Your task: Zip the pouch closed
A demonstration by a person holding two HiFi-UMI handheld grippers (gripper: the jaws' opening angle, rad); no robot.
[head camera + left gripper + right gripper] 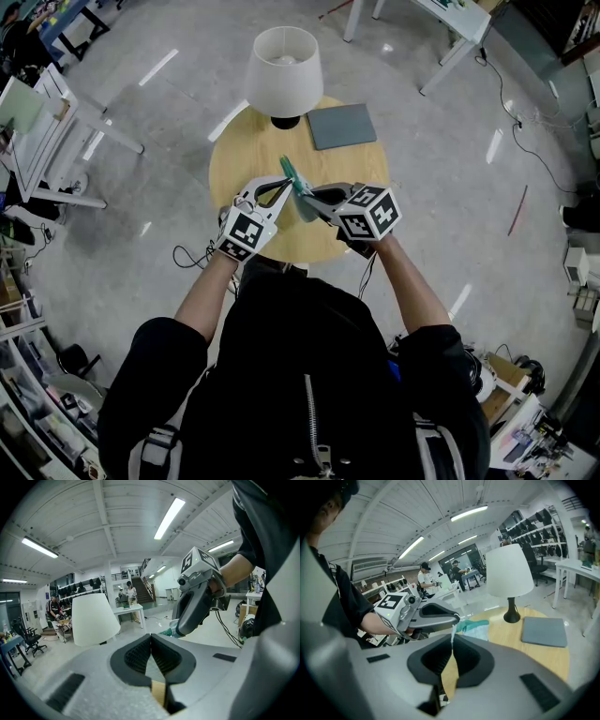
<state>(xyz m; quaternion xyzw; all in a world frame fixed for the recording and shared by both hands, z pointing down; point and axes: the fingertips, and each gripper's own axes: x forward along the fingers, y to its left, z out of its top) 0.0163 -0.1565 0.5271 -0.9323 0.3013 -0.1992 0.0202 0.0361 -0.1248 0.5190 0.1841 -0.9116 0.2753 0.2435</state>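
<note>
Two claws, both pressed together, meeting tip to tip. The right gripper (452, 640) pinches a thin white strip (452, 631), probably the zip pull, though it's too small to be sure. The left gripper (151, 637) has its jaws closed flat, and its own view shows nothing clear between them. Seen from the other side, its tip sits right at the edge of the floppy teal fabric pouch (477, 629).

That pouch hangs in the air between the two tips, above the near part of the round pale wooden table (234, 159), not resting on it.

Stuff I'd worry about:
- The strip is tiny, so a sharp tug could pop it out of the right jaws.
- With the pouch unsupported, a weak left-side hold means the fabric just follows the pull and bunches, and the slider jams or goes nowhere.
- Lose both grips and it drops.
- A long sweep toward the far edge heads for the white-shaded table lamp (284, 66) and the flat grey rectangular pad (342, 125) beside it.
</note>
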